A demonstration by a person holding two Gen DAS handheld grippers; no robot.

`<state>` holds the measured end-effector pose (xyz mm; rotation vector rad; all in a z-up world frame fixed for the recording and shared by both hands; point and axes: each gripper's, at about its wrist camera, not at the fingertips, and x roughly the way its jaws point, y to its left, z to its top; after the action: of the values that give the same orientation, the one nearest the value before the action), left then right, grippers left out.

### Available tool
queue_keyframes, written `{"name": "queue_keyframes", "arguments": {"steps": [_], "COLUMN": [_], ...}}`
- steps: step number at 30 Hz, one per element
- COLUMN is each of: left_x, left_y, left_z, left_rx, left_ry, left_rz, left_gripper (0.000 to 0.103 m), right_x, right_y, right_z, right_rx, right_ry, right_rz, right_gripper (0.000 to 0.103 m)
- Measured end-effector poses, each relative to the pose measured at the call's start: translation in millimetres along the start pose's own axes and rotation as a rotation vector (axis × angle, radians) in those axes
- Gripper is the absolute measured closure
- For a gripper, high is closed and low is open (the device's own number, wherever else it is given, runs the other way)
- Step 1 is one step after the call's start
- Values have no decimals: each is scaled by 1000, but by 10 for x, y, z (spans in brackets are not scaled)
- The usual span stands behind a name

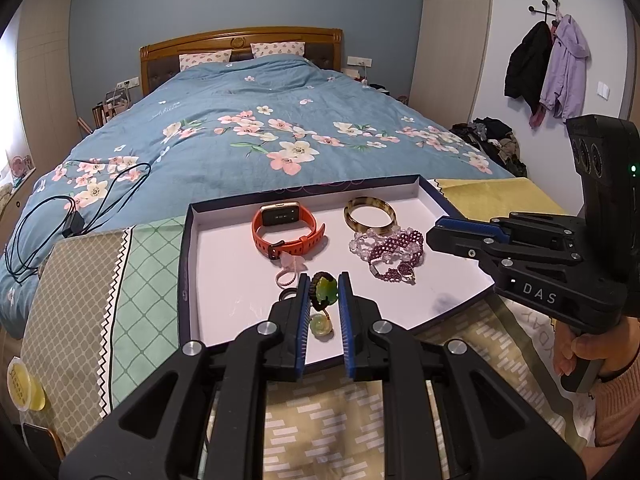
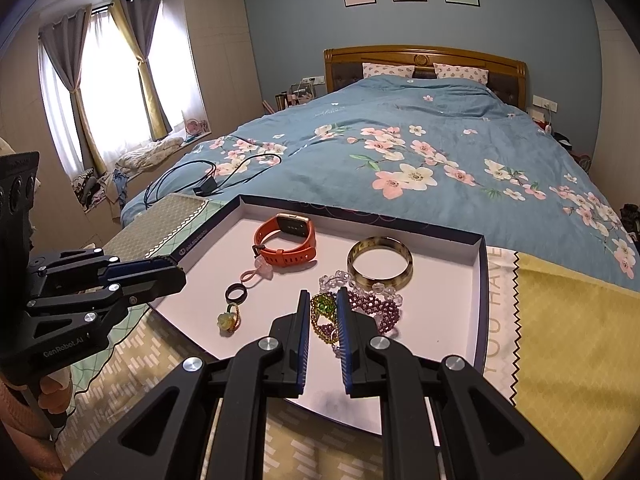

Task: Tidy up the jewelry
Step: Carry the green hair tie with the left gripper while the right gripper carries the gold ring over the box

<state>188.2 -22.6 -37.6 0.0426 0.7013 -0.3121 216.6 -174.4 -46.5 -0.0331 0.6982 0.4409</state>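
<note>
Your left gripper (image 1: 324, 300) hangs low over the near part of the shallow white cardboard tray with dark rim (image 1: 188, 248), its blue-padded fingers (image 1: 347, 320) set at a narrow gap. A green stone ring with a dark beaded band (image 1: 323, 292) appears between the tips, but you cannot tell from this view whether the pads touch it or merely frame it. Just nearer to you lies a pale yellow-green flower ring (image 1: 321, 327), and at the left finger's outer side sits a plain black ring (image 1: 286, 294).

Your right gripper (image 2: 322, 312) also shows a narrow gap, its tips framing a green beaded ring with gold bead chain (image 2: 323, 308); contact is again unclear. Tight against its right finger crowds a purple beaded bracelet (image 2: 376, 308) tangled with a clear crystal bead bracelet (image 2: 340, 280), so that side is hemmed in.

Farther in, a pink hair tie with a pale bow (image 1: 290, 268) lies touching the orange-strapped smartwatch with gold case (image 1: 286, 228). A mottled amber bangle (image 1: 370, 214) rests by the far right wall of the tray, touching the crystal beads.

The tray sits on a patterned cloth of beige, green and yellow panels (image 1: 140, 280). Beyond it spreads the blue floral quilt (image 1: 260, 120), with a coiled black charger cable (image 1: 72, 216) lying on its left side
</note>
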Motion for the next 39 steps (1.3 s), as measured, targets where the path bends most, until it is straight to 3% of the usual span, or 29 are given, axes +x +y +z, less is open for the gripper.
{"name": "queue_keyframes", "arguments": {"steps": [39], "left_x": [277], "left_y": [90], "left_z": [41], "left_rx": [-8], "left_ry": [34], "left_rz": [24], "left_gripper": [89], "right_x": [259], "right_y": [-45], "right_z": [6], "right_rx": [-2], "right_ry": [55], "right_rz": [-31], "right_gripper": [91]}}
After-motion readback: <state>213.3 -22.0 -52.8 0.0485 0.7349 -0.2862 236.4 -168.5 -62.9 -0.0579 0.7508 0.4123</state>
